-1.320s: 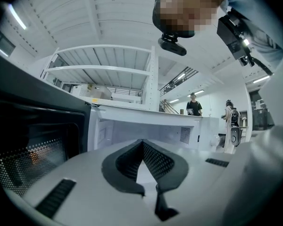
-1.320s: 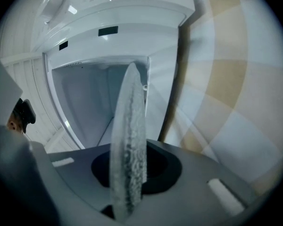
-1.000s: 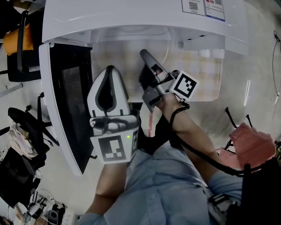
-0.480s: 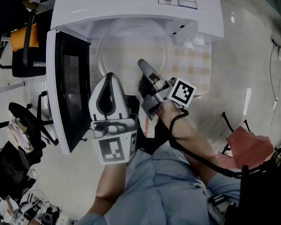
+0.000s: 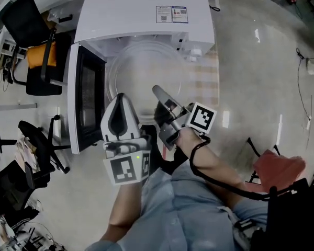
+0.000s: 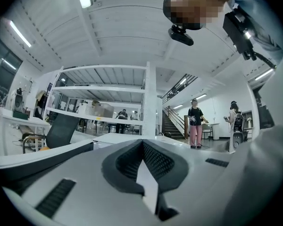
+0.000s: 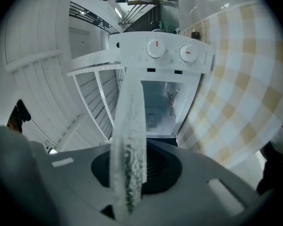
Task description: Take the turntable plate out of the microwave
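Observation:
The clear glass turntable plate (image 5: pixel 144 72) hangs level in front of the white microwave (image 5: pixel 141 14), whose door (image 5: pixel 86 103) stands open to the left. My right gripper (image 5: pixel 158 91) is shut on the plate's near rim. In the right gripper view the frosted plate edge (image 7: pixel 129 140) runs up between the jaws of the right gripper (image 7: pixel 132 178), with the microwave (image 7: pixel 160 79) and its empty cavity beyond. My left gripper (image 5: pixel 121 97) reaches the plate's near left rim with its tips together. In its own view the left gripper (image 6: pixel 143 145) shows no thing between its pads.
The microwave stands on a checked cloth (image 5: pixel 206 80). Office chairs (image 5: pixel 39 61) crowd the left side, and a red seat (image 5: pixel 277 169) is at lower right. Two people (image 6: pixel 196 126) stand far off by a staircase, seen in the left gripper view.
Both grippers have drawn back and up from the microwave. The plate has come with them, from partly inside the cavity to outside it.

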The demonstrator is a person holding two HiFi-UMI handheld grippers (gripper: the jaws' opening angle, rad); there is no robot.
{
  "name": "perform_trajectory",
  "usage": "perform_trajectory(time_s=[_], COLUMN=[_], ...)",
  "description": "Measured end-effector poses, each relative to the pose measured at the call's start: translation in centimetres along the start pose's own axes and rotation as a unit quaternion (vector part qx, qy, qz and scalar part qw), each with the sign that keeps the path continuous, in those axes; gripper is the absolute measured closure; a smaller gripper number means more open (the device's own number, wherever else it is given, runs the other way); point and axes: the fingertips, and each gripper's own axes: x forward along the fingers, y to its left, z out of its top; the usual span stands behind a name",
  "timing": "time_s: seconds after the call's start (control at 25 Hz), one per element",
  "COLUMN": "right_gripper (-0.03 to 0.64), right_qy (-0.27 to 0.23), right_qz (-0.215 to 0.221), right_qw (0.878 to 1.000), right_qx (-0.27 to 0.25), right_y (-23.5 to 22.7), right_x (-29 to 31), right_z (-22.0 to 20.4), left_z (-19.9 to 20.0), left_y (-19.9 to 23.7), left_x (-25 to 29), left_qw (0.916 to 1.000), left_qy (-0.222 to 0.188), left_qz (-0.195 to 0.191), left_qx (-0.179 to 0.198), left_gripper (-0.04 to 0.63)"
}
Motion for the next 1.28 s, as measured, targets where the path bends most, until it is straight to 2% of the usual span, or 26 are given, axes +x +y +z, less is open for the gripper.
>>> perform_trajectory(time_s=[0.32,0.56,0.96,1.28], right_gripper=[0.589,0.589,0.589,0.589], right_qy=[0.022,0.019,-0.009,-0.027], right_qz=[0.007,0.001,-0.002,-0.023], right_qw=[1.0,0.999,1.0,0.999], right_qx=[-0.021,-0.03,-0.027,-0.016], right_y=[5.0,7.2,8.5,7.1], right_x=[-2.6,-2.5,1.9,5.0], right_z=[-0.2,1.6,5.7,7.6], left_z=[2.8,5.1,8.3,8.0], left_y=[-3.4,-4.4,-3.0,-1.0], left_x=[-2.3,-1.8,2.4,6.2], left_qw=[0.9998,0.9992,0.9982,0.9984], left_qy=[-0.017,-0.036,-0.051,-0.037], left_qz=[-0.008,-0.017,-0.031,-0.043], left_qx=[-0.002,-0.005,0.009,0.004], left_gripper=[0.588,0.588,0.588,0.588])
